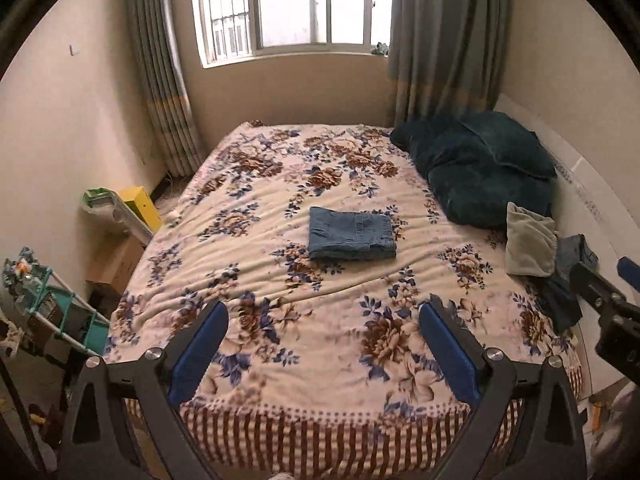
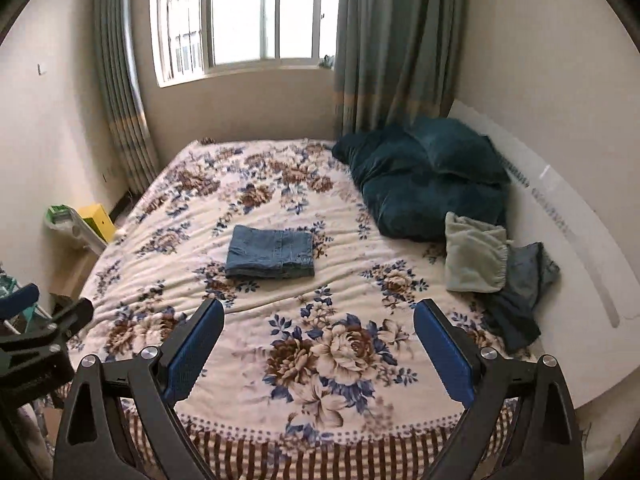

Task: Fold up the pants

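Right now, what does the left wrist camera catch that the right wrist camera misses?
Only the left view shows the right tongs at its right edge and a teal rack on the floor. Only the right view shows the left tongs at its left edge. Both share the folded jeans on the floral bedspread, dark pillows and window.

1. No text, brand, number or sign can be read in either wrist view.
2. The yellow box point(image 1: 140, 204) beside the bed shows no legible print.
3. The green-topped package point(image 1: 96, 197) next to it carries markings too small and blurred to make out.
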